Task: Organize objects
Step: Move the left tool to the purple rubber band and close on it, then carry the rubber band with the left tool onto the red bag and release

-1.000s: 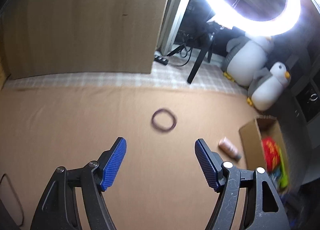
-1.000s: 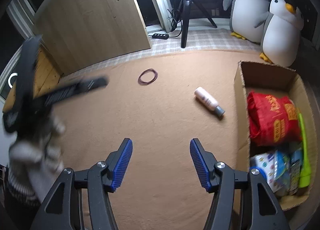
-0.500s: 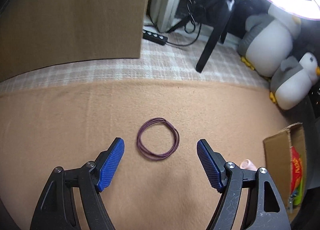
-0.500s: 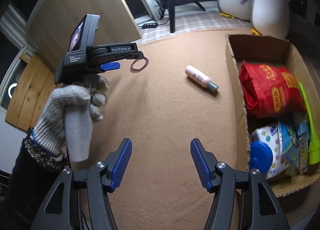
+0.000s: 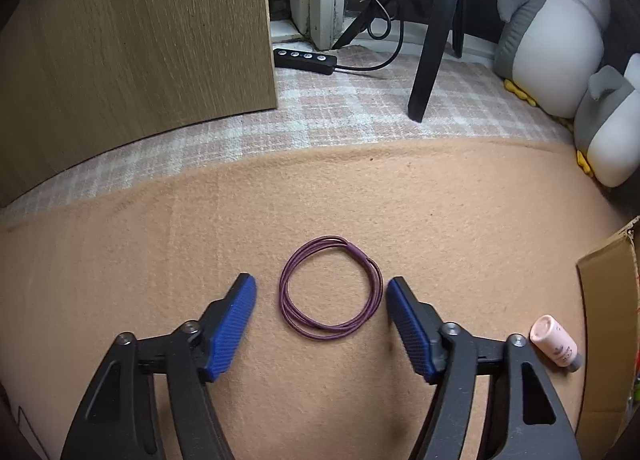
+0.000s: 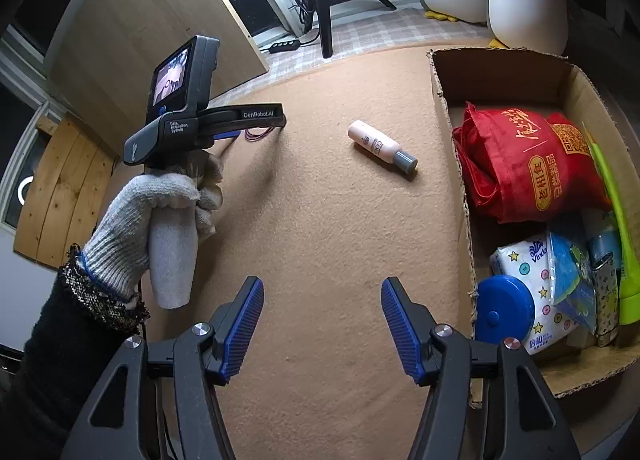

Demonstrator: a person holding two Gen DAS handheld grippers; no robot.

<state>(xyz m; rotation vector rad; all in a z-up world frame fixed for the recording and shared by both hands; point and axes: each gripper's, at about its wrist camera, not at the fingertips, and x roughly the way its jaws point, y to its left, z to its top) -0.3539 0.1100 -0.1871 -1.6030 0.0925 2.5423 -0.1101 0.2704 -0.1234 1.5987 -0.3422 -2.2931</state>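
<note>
On the tan blanket (image 5: 400, 196) lies the hair band (image 5: 330, 288), a thin purple loop flat between the blue pads of the left tongs (image 5: 322, 310). Those tongs have just been closing and now stand at a middling gap with the band between them; the right-hand pad sits just beside the band's edge, the other a little apart, and neither presses it. A gloved hand (image 6: 148, 208) with a dark sleeve grips the left handle, seen from the right wrist view.

Right of the band, well apart, a pink bottle (image 6: 380, 146) with a grey cap lies on its side. Further right of the band stands a cardboard box (image 6: 496, 72), open at the top, holding a red bag (image 6: 520, 168), a tissue pack (image 6: 532, 280), a blue lid (image 6: 504, 310), a green item (image 6: 616, 216) along its far wall and a few smaller things I cannot make out. The right tongs (image 6: 322, 318) hover over bare blanket, nearer the camera than the band, moderately wide with nothing between them.

Beyond the band, the blanket ends at a pale checked rug (image 5: 340, 108). On it rest a black power strip (image 5: 305, 60) with its cable and a tripod leg (image 5: 432, 52). Left of the strip a wooden board (image 5: 132, 52) stands upright. Two plush penguins (image 5: 560, 44) sit at the rug's right end, behind the box.
</note>
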